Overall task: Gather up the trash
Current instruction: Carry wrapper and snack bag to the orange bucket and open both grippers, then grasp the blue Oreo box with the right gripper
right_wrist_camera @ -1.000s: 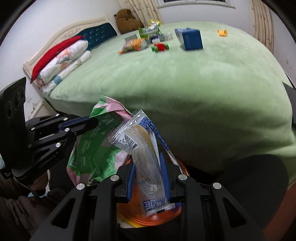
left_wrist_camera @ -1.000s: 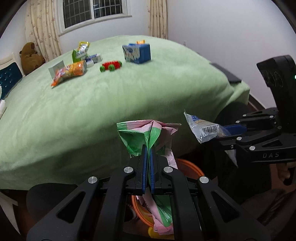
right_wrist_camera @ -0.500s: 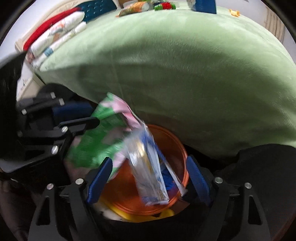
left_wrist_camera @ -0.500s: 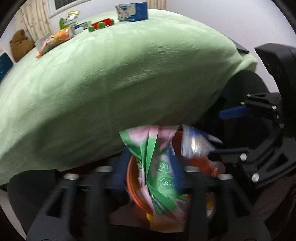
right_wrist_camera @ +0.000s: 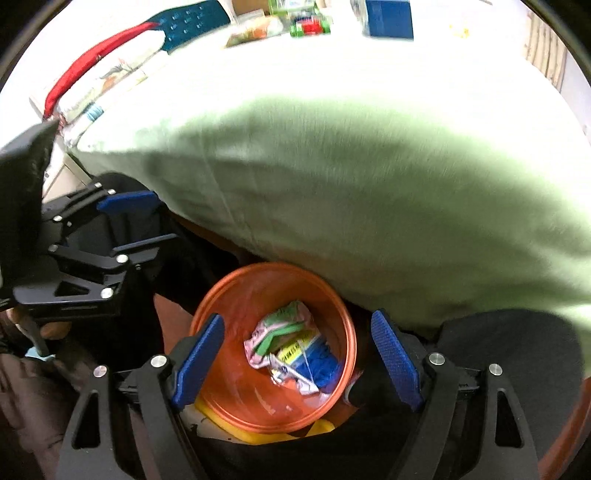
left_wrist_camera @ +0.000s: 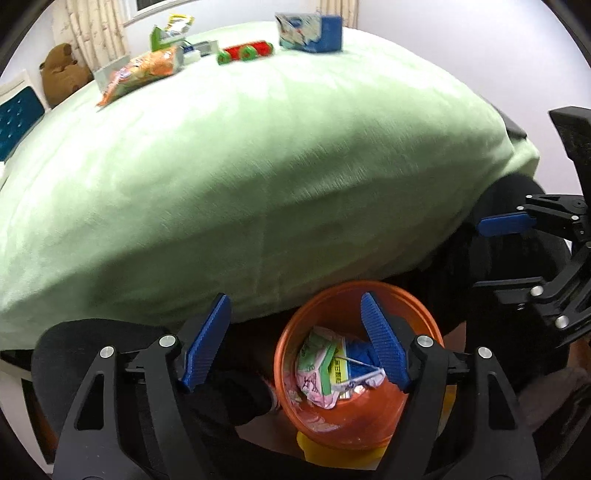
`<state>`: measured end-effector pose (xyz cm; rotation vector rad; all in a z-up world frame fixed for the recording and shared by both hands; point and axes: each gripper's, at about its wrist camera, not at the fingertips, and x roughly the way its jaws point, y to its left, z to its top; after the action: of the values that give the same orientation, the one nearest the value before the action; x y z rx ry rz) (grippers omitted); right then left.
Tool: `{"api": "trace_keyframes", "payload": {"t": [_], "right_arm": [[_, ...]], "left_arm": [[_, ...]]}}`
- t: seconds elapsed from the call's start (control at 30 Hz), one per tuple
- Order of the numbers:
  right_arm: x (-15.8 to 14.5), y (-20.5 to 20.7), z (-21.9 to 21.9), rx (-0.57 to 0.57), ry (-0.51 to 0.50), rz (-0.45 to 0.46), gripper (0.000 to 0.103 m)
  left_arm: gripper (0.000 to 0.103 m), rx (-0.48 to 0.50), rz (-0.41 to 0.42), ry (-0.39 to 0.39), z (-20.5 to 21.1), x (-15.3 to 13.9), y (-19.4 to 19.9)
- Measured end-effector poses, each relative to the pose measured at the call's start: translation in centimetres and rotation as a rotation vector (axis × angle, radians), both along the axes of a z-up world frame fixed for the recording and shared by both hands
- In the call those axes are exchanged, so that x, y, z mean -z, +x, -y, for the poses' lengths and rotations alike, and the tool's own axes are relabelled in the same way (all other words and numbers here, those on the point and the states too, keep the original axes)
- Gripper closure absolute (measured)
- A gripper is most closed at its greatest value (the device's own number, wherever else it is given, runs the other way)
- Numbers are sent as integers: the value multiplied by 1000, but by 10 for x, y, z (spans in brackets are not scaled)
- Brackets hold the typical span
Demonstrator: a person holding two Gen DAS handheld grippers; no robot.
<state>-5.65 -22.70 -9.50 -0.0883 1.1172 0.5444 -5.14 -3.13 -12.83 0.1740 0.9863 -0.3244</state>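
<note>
Closest to both cameras is the orange bin (left_wrist_camera: 354,417), which stands on the floor just beside the edge of the bed. The left gripper (left_wrist_camera: 297,339) hangs above it with its blue pads spread wide and nothing between them; its jaws have just been opening. The right gripper (right_wrist_camera: 295,354) is also spread wide and empty, directly over the bin's mouth. Both point steeply down, I think because this lets a released piece fall straight into the bin.

Inside the bin lie the green and pink wrapper (right_wrist_camera: 280,332) and the clear wrapper with blue print (right_wrist_camera: 314,363), crumpled and touching each other. So this pair of trash is already collected.

Farther away, the green blanket (left_wrist_camera: 258,166) covers the bed. At its far side more items wait: an orange snack bag (left_wrist_camera: 140,74), a green packet (left_wrist_camera: 168,33), a red and green toy (left_wrist_camera: 245,51) and a blue and white carton (left_wrist_camera: 310,31). In my judgement the snack bag and the packets are the next trash to fetch, while the toy probably is not trash.
</note>
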Motion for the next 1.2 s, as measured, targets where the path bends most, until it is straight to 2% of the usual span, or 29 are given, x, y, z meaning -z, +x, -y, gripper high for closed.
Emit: {"api": "trace_keyframes", "payload": {"t": [0.1, 0.23, 0.37, 0.47, 0.6, 0.7, 0.83, 1.07, 1.1, 1.2], "right_arm": [[-27, 11, 1, 4, 63, 54, 22], [-65, 35, 7, 17, 138, 159, 22], [-89, 70, 3, 53, 130, 280, 22], [-102, 107, -2, 83, 117, 335, 20], [-109, 148, -3, 114, 121, 355, 20], [-107, 171, -3, 144, 95, 365, 20], [-100, 202, -7, 162, 81, 343, 19], [-77, 240, -23, 168, 44, 329, 19], [-73, 244, -25, 168, 35, 321, 21], [-63, 252, -26, 163, 21, 293, 51]], "left_arm": [[24, -34, 40, -20, -9, -18, 6], [20, -96, 127, -35, -21, -47, 19], [16, -162, 177, -63, -28, -64, 37], [16, -210, 172, -74, -33, -72, 52], [16, -239, 154, -62, -32, -76, 68], [16, -242, 143, -89, -32, -78, 77], [14, -245, 114, -121, -35, -77, 90], [12, -324, 141, -113, -50, -84, 119], [12, -337, 145, -117, -53, -86, 124], [12, -399, 131, -183, -70, -96, 146]]}}
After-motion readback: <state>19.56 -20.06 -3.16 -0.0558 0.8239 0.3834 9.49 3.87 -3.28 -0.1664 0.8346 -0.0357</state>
